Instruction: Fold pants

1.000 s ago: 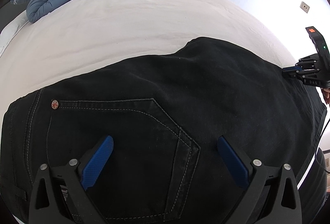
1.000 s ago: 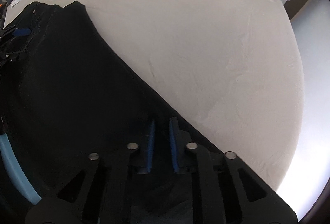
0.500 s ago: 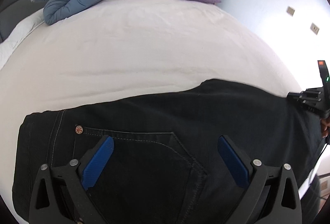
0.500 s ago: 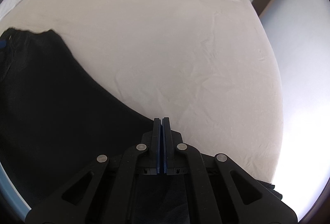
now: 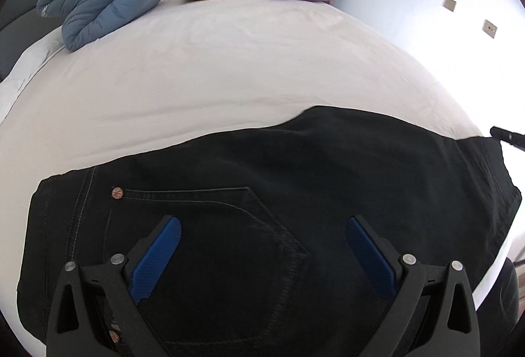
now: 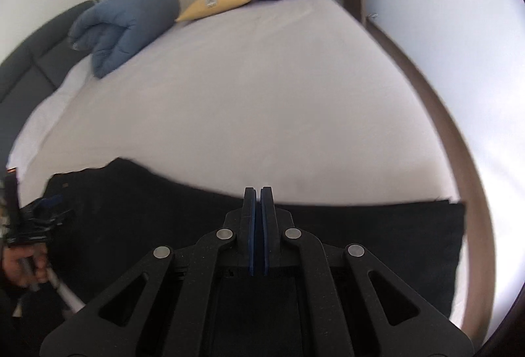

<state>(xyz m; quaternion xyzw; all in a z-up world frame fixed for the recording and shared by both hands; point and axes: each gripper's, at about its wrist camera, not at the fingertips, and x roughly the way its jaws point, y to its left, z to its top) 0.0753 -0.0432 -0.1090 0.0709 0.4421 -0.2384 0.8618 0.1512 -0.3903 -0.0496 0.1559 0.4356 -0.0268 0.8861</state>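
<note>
Pants (image 5: pixel 262 209) lay flat on the bed (image 5: pixel 229 68), long axis running across in front of both your grippers.
Your left gripper (image 5: pixel 262 245) hung wide open over the back pocket, gripping nothing; your right gripper (image 6: pixel 258 202) was pinched shut and empty above the far edge, which only its view showed out to the hem.

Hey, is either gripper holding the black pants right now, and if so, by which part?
Neither. The left gripper is open above the pants, over the back pocket. The right gripper is shut with nothing between its pads.
</note>
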